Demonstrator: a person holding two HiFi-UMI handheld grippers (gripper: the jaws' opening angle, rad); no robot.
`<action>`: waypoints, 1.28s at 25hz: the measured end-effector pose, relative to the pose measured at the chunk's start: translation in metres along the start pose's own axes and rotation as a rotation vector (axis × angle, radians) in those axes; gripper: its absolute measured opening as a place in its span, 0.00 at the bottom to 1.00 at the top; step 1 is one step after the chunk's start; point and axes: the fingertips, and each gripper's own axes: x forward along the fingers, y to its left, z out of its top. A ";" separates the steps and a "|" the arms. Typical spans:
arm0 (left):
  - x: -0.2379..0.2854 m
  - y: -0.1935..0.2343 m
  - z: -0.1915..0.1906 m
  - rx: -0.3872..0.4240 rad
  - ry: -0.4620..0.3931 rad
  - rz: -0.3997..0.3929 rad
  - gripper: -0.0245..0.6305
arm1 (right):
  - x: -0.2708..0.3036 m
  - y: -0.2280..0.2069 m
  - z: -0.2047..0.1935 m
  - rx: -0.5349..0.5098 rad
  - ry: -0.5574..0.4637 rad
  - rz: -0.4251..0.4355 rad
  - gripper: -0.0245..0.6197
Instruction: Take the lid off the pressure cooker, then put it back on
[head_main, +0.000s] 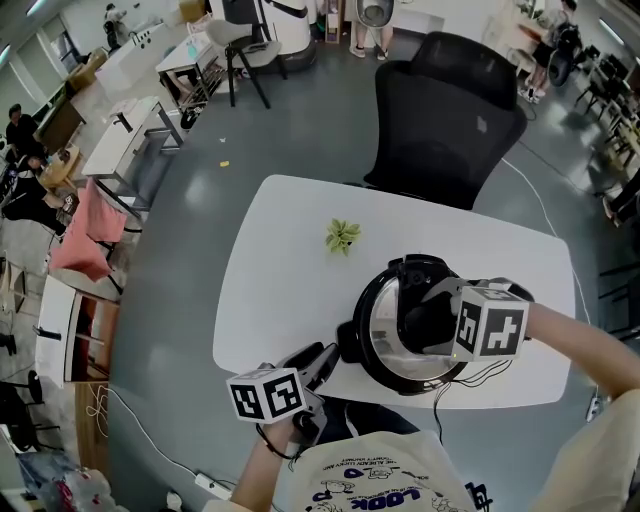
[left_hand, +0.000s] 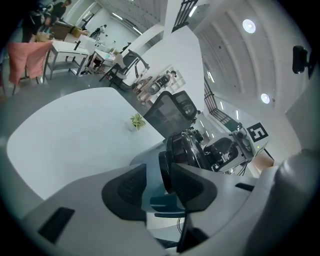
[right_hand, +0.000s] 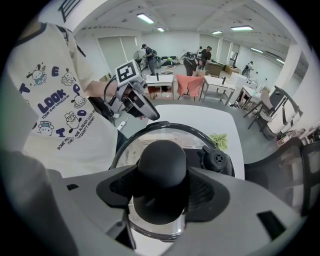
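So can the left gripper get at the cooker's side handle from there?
Probably yes: the side handle sits right at the left gripper's jaws, nothing between; the right gripper is up on the knob.

Steeply down: right gripper (right_hand: 162, 192) — fingers clamped on lid knob (right_hand: 162, 165); left gripper (left_hand: 158, 188) low, fingers apart.

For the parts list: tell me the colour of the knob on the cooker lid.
Plain matte black. The knob shows best in the right gripper view.
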 end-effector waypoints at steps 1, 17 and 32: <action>-0.001 0.000 0.000 0.002 -0.003 0.000 0.27 | 0.000 0.000 0.000 -0.019 0.005 0.004 0.51; -0.017 0.003 -0.002 0.027 -0.049 0.035 0.27 | 0.001 0.010 -0.004 -0.265 0.070 0.076 0.51; -0.022 -0.009 0.011 0.095 -0.084 0.040 0.27 | 0.000 0.004 -0.001 -0.250 0.057 0.020 0.57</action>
